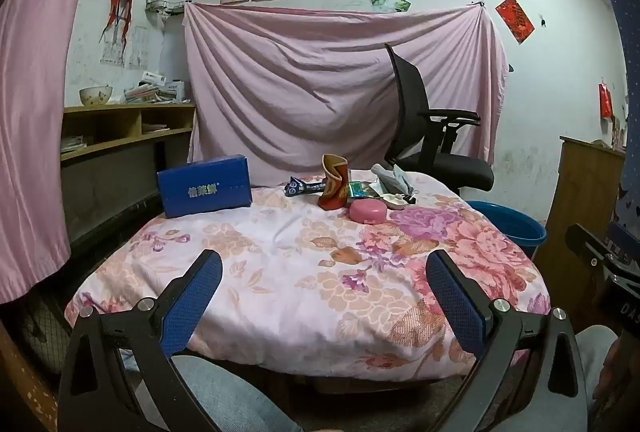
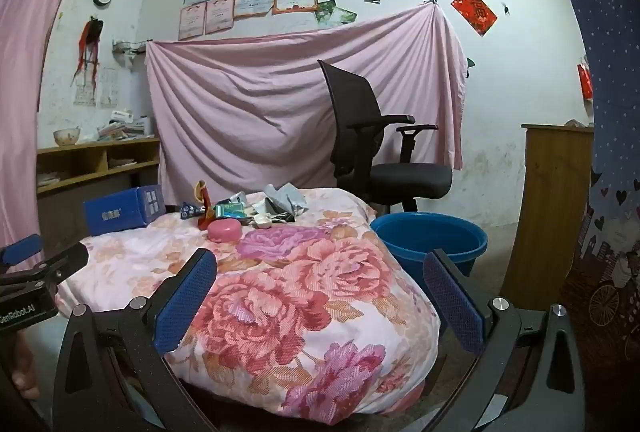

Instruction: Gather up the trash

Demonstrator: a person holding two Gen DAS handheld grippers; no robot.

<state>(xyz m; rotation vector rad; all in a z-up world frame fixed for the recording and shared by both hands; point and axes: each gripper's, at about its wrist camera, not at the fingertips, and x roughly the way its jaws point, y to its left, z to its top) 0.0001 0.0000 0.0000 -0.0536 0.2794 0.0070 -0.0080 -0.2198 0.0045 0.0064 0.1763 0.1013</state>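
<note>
Blue-padded left gripper and right gripper hang spread and empty — nothing collected yet — so next comes reaching the crumpled wrappers near the blue plastic basin.

Two sets of hand-held tongs, identical in build: left tongs and right tongs. Black frames with triangular cut-outs in the side arms. Round silver screw heads at the pivot joints, two visible per side. Fingers faced with blue pads of fine dotted texture, edged in black. White lettering on the black body of the left unit, seen in the right wrist view. Light blue-grey trousers worn beneath.
</note>
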